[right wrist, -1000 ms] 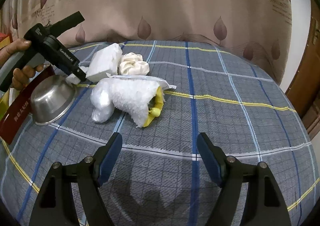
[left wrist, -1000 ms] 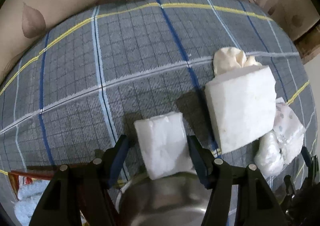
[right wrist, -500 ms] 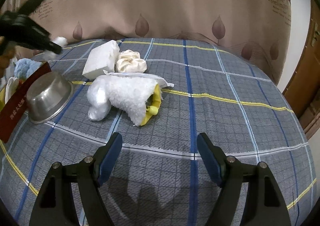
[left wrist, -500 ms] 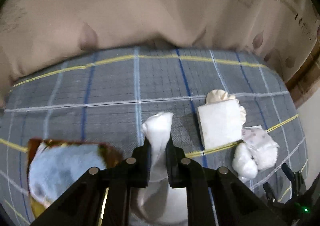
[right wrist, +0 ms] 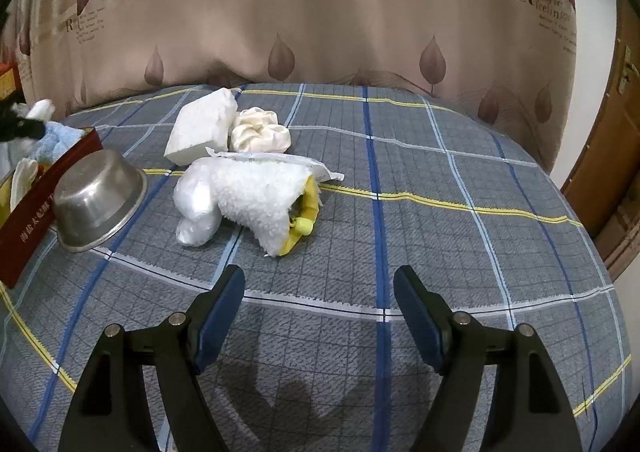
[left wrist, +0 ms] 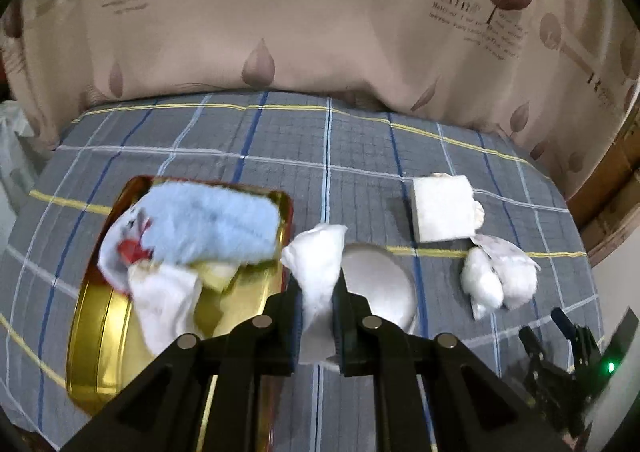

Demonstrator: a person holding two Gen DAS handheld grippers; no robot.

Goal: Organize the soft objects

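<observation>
Plaid cloth (right wrist: 440,219) covers table, leaf-print curtain (right wrist: 320,31) behind. Left gripper (left wrist: 318,292) clamped on white pad (left wrist: 318,264), held above steel bowl (left wrist: 380,292), beside gold tin (left wrist: 100,332) holding blue towel (left wrist: 212,219). Right gripper (right wrist: 320,300) spread apart, empty, over bare cloth. Foam block (right wrist: 200,127), scrunchie (right wrist: 260,131), fluffy mitt (right wrist: 256,191) lie mid-table.

A beige curtain (right wrist: 320,19) (printed with brown leaves and lettering) hangs behind a bed (right wrist: 440,179) under a grey plaid sheet; a wooden door (right wrist: 618,155) stands right.
</observation>
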